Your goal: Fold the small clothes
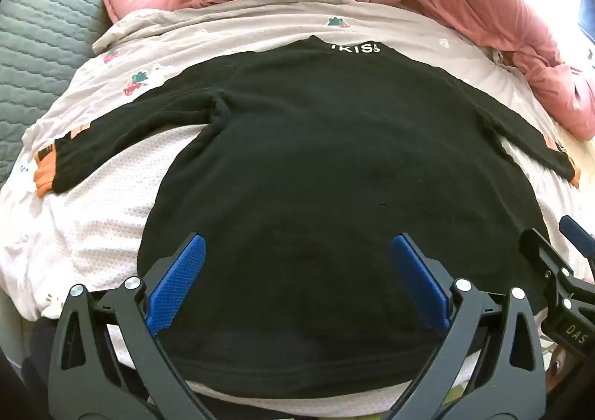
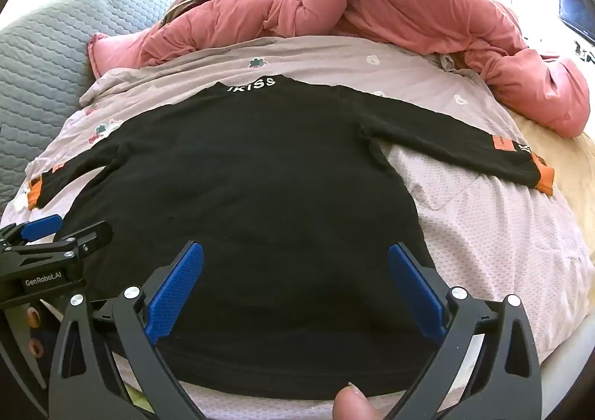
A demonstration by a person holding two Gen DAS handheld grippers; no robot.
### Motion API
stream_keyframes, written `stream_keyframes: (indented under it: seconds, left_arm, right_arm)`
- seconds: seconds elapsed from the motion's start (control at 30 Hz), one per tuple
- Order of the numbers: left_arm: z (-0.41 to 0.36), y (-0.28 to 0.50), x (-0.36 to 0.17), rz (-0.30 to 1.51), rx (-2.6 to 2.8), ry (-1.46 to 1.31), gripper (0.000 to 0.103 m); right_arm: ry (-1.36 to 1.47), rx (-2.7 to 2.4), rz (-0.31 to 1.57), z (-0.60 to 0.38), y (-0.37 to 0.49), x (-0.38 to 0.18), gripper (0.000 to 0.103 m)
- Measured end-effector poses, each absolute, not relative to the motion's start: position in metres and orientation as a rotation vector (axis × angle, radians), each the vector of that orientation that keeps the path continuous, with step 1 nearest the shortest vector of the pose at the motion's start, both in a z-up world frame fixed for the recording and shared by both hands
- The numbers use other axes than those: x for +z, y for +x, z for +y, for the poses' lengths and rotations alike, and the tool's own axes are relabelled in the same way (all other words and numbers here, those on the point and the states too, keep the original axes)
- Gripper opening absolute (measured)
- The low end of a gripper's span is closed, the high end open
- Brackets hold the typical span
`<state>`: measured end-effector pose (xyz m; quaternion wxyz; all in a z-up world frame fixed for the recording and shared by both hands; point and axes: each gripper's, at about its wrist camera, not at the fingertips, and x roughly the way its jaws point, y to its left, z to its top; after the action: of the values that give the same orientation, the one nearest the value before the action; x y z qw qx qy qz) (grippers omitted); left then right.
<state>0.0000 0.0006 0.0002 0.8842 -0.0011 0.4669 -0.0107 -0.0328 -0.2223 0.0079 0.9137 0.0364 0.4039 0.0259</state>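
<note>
On a bed's pale sheet, a black top lies flat; the left gripper and right gripper hover wide-open above its hem, best pinching one sleeve cuff first.

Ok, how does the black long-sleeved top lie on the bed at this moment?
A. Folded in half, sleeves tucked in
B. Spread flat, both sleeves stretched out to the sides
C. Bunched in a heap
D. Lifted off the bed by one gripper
B: the black long-sleeved top lies flat, each orange cuff out sideways.
</note>
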Motion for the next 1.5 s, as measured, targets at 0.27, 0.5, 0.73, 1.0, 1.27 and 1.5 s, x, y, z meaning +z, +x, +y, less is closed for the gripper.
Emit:
stream_keyframes:
  seconds: [0.27,0.5,0.73,1.0,1.27,1.5]
  left_arm:
    - [0.0010,-0.0001,-0.0003,0.972,-0.016,0.002,0.094]
    - [0.0049,-0.0027,0.0025,0.959,-0.014,-0.008,0.094]
    - [0.0056,-0.0030,0.0037,0.956,-0.019,-0.009,0.094]
    - [0.0064,-0.0016,0.0043,0.956,-0.018,-0.012,0.094]
    - [0.0050,-0.0030,0.0056,0.951,-0.017,-0.010,0.094]
    - [0.0064,-0.0030,0.0058,0.946,-0.016,-0.016,0.094]
  right_arm:
    - [0.085,0.057,0.821,-0.2244,-0.0360,0.0112,0.099]
    - [0.058,0.051,0.825,-0.2226,-0.0347,0.0111,0.099]
    - [0.056,0.051,0.825,-0.2207,-0.0347,0.0104,0.099]
    - [0.055,0.053,0.821,-0.2207,-0.0353,0.0097,0.099]
    - [0.055,0.054,0.819,-0.2210,-0.0357,0.0098,0.099]
    - [0.058,0.054,0.819,-0.2209,-0.0359,0.0095,0.099]
